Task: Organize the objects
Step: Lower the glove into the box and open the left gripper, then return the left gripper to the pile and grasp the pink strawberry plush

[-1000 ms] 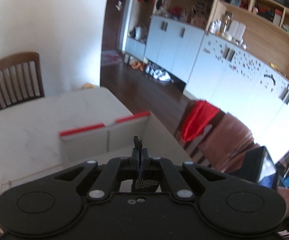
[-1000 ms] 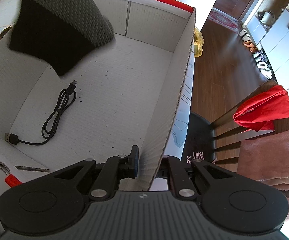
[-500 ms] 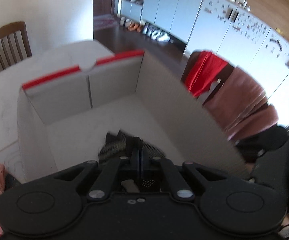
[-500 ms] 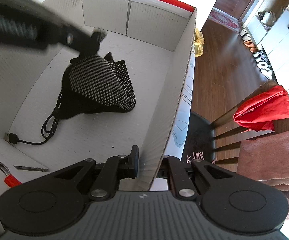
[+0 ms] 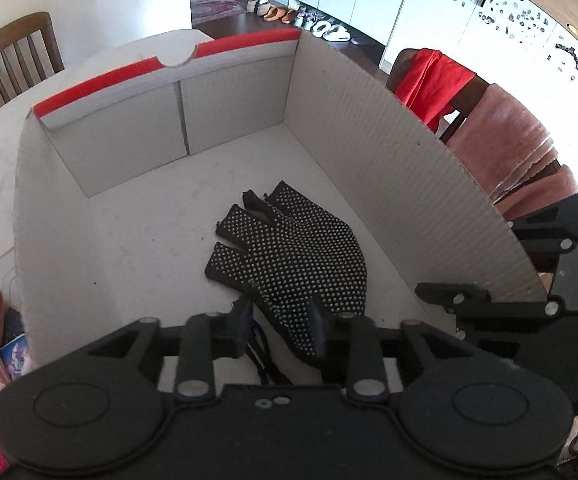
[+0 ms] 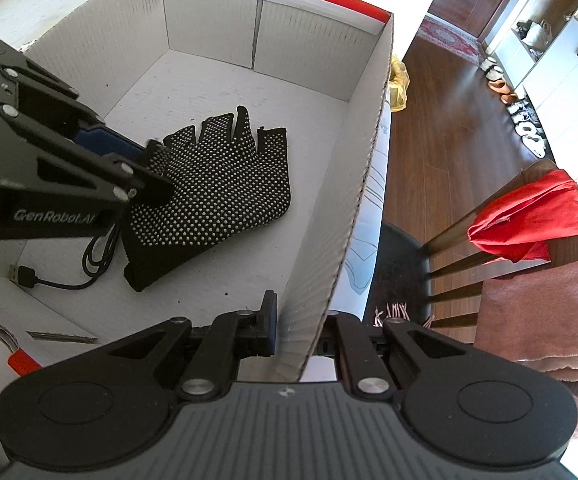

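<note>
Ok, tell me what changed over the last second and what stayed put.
The left gripper carried the black dotted fingerless glove down into the white cardboard box with red-edged flaps, laid it partly over the black USB cable and opened, letting go. The right gripper stayed clamped on the box's side wall; box and cable did not move.

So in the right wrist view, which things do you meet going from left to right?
USB cable → black dotted glove → right wall of the cardboard box → wooden chair → red cloth.
</note>
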Action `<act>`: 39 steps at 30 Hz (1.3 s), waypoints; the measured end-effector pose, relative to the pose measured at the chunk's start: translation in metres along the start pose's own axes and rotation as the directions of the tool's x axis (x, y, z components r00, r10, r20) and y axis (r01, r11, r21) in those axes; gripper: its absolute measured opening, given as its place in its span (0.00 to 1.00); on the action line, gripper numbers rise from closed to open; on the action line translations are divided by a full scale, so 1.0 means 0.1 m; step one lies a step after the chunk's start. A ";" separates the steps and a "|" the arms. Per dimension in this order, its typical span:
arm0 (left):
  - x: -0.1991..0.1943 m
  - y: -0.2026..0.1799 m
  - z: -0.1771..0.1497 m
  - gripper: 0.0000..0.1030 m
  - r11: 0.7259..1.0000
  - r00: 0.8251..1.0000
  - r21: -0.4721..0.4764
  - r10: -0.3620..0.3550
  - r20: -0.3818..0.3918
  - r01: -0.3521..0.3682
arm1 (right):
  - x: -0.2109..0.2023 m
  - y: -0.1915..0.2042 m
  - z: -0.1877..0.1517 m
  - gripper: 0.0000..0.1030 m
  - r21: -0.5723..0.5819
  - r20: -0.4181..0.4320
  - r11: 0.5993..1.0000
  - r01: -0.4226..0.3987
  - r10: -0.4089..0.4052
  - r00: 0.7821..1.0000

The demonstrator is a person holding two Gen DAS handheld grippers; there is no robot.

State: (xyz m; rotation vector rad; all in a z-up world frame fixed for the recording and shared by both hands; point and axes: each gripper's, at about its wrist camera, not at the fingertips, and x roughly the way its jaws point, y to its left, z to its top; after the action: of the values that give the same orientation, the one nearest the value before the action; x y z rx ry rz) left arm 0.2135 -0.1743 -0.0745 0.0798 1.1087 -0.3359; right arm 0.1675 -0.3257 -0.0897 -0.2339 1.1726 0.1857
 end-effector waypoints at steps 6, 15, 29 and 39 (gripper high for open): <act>-0.17 -0.04 0.01 0.52 1.000 0.999 0.001 0.015 0.040 -0.015 | 0.00 0.00 0.00 0.10 0.000 -0.002 1.000 0.001 -0.001 1.000; -0.52 -0.06 -0.02 0.73 0.999 0.993 -0.013 0.039 0.115 -0.038 | 0.01 0.01 -0.01 0.10 0.000 -0.003 1.000 0.000 0.000 1.000; -1.11 0.15 -0.26 0.98 0.988 0.966 -0.113 0.130 0.221 -0.107 | -0.03 0.01 0.00 0.10 -0.007 -0.013 1.000 -0.004 0.003 1.000; -1.44 0.54 -0.53 0.99 0.949 0.942 -0.264 0.237 0.237 -0.173 | -0.03 0.01 0.01 0.10 -0.009 -0.020 1.000 -0.010 0.010 1.000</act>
State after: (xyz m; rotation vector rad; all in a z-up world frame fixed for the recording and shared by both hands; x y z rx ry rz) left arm 0.1266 -0.0784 0.0235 -0.0624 0.8567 -0.0198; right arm 0.1669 -0.3246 -0.0866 -0.2384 1.1926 0.1976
